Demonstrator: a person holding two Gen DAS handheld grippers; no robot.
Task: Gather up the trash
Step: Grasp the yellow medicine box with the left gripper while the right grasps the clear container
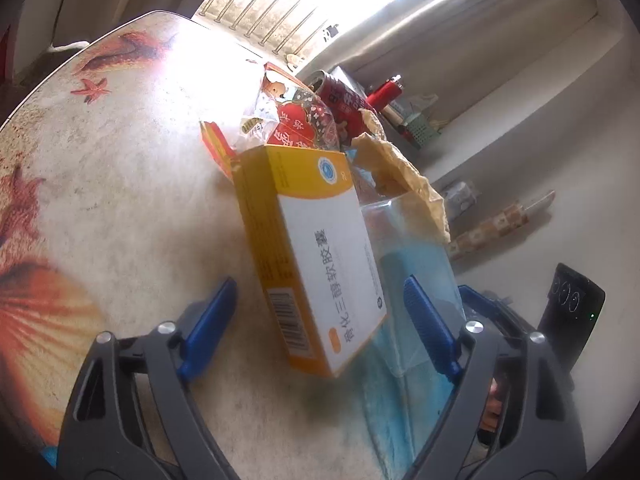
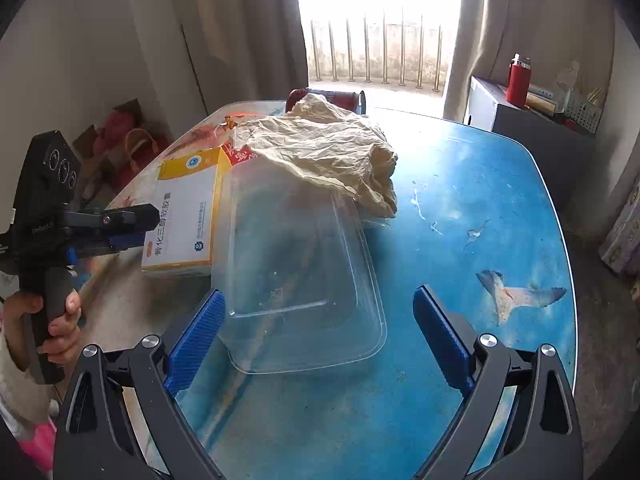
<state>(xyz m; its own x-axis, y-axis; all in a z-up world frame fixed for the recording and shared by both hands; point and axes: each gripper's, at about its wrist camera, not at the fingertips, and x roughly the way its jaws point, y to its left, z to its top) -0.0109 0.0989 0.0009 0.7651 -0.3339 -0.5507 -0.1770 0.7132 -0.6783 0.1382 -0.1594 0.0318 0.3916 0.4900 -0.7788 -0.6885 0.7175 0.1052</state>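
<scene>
Table: printed tabletop (image 2: 460,200) filled mid-frame, trash heaped upper left.
Progress: medicine box (image 2: 188,216), clear container (image 2: 300,280), crumpled paper (image 2: 320,152) all uncollected.
Tools: left gripper (image 1: 320,320) and right gripper (image 2: 316,332) both gaped empty.

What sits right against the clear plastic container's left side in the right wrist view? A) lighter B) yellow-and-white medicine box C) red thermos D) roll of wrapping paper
B: the yellow-and-white medicine box lies flat on the table, its edge against the clear plastic container.
</scene>
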